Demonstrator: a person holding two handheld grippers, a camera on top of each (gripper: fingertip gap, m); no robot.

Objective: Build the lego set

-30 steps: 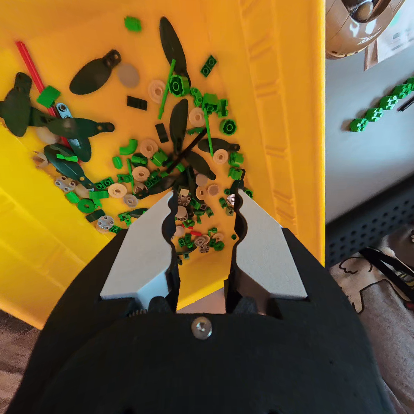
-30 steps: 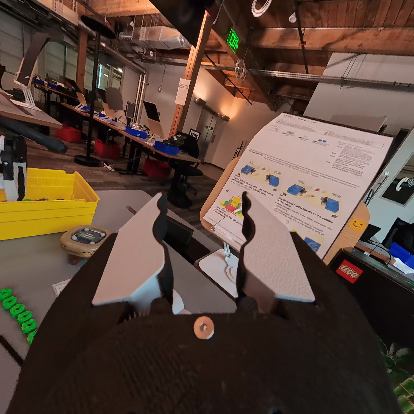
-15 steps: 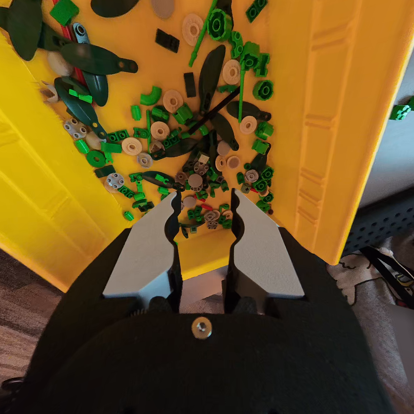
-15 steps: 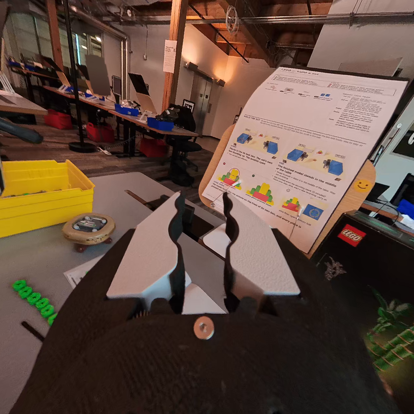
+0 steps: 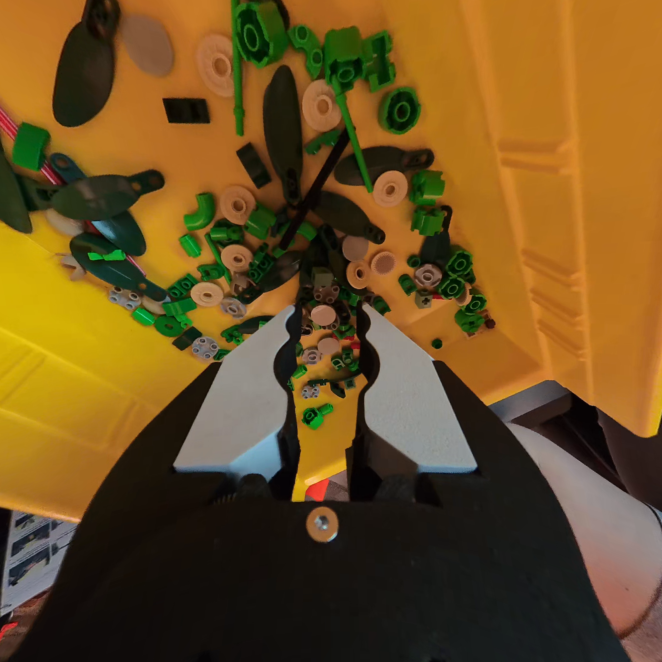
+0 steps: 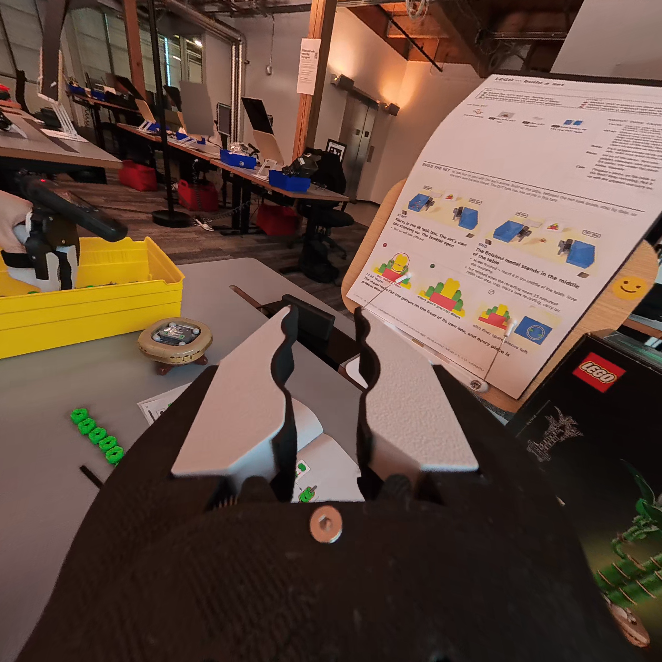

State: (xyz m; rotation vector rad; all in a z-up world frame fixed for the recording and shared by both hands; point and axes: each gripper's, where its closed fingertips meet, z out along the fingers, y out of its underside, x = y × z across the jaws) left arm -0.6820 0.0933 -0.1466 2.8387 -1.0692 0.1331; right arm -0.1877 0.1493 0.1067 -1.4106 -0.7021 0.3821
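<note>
Sitting on the table's point(image 6: 43, 401) far left, the yellow bin point(image 5: 89, 376) holds the loose pieces point(image 5: 322, 283), the left gripper point(image 5: 325, 315) poised over them, jaws apart; the right gripper point(image 6: 325, 317) hovers apart, empty.

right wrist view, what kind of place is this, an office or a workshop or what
Probably a shared workshop or lab in a converted industrial building: long rows of desks with blue bins and stands, exposed wooden posts, and a grey worktable with a yellow parts bin.

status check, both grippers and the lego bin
Left gripper open, empty, low in yellow bin over loose pieces. Right gripper open, empty, above table. Green stack waits on table.
</note>
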